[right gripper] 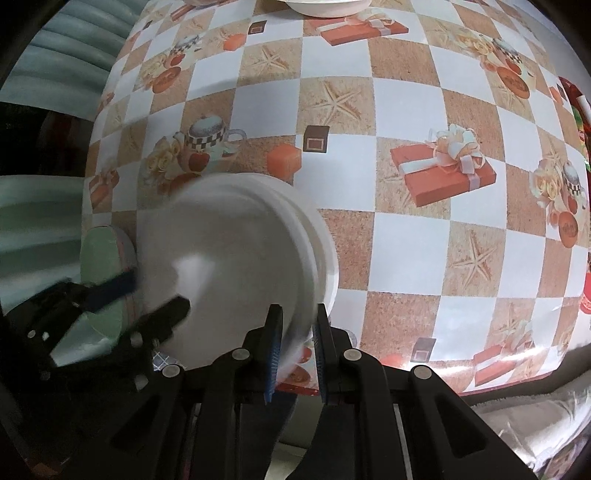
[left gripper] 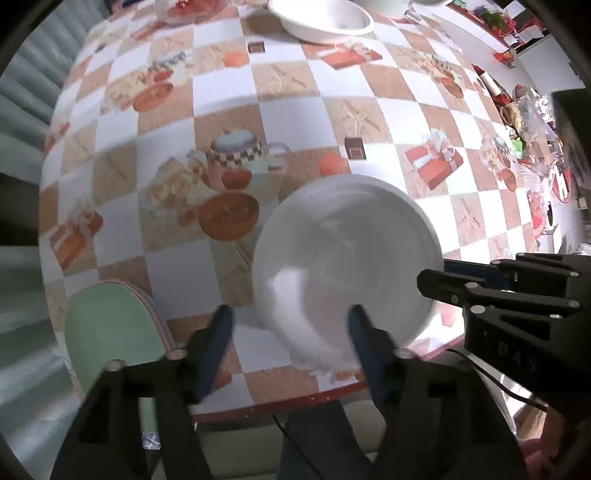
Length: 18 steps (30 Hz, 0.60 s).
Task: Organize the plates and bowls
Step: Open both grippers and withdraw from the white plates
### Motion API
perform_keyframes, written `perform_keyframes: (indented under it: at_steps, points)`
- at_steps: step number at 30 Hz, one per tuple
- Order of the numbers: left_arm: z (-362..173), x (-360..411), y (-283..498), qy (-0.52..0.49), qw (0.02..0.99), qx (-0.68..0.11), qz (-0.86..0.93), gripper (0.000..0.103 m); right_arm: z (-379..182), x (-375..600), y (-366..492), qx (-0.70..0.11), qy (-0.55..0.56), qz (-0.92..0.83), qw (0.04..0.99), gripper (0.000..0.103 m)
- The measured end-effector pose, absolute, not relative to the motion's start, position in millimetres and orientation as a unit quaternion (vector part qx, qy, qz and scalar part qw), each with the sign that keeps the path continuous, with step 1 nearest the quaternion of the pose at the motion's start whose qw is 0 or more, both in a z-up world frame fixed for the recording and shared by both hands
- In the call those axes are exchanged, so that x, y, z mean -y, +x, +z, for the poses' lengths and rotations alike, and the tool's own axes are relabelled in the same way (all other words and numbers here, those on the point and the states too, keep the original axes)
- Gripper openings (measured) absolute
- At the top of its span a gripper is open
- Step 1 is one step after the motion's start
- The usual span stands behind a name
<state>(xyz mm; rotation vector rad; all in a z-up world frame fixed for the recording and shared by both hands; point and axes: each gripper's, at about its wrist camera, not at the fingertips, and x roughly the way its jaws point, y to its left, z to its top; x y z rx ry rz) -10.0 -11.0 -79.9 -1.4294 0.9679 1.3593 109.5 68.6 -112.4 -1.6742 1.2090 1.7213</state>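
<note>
A stack of white plates (left gripper: 347,258) is held tilted over the near edge of the table; it also shows in the right wrist view (right gripper: 236,258), blurred by motion. My right gripper (right gripper: 297,332) is shut on the stack's rim, and shows from the side in the left wrist view (left gripper: 443,284). My left gripper (left gripper: 290,325) is open just below and in front of the stack, its fingers (left gripper: 218,332) either side of the lower rim without closing on it. A white bowl (left gripper: 321,18) sits at the far end of the table.
A pale green plate (left gripper: 110,325) with a striped rim stands tilted at the table's near left corner, also in the right wrist view (right gripper: 103,258). The checked tablecloth (right gripper: 406,229) covers the table. Cluttered items (left gripper: 524,122) line the far right side.
</note>
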Motion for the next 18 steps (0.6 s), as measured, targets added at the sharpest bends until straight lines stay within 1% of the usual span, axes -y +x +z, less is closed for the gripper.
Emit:
perform_keyframes:
  at_steps: [1,4,5,6,7,10,18]
  points:
    - [-78.6,10.9,-10.1,-0.575,0.454,-0.396,0.554,0.079,-113.2,-69.8,110.7,-0.439,-0.608,0.622,0.227,0.018]
    - [-80.1,10.7,-13.0,-0.578,0.443,-0.402,0.554,0.081,-114.9,-74.9,116.2,-0.446,-0.608,0.613,0.234,0.019]
    - [-81.9,10.9,-14.9,-0.585,0.438,-0.401,0.552,0.081,-114.7,-76.6,118.1,-0.448,-0.608,0.611,0.237,0.025]
    - [-83.1,11.2,-16.7,-0.591,0.434,-0.398,0.551,0.081,-113.9,-79.8,121.6,-0.452,-0.606,0.608,0.243,0.059]
    - [-83.7,12.0,-18.9,-0.598,0.434,-0.390,0.550,0.083,-112.4,-82.6,124.0,-0.454,-0.601,0.609,0.247,0.101]
    - [-83.6,14.0,-24.9,-0.608,0.428,-0.380,0.549,0.088,-106.7,-90.5,136.5,-0.468,-0.584,0.612,0.257,0.103]
    - [-79.8,10.1,-33.9,-0.631,0.429,-0.356,0.540,0.089,-117.9,-105.6,167.5,-0.505,-0.580,0.571,0.290,0.103]
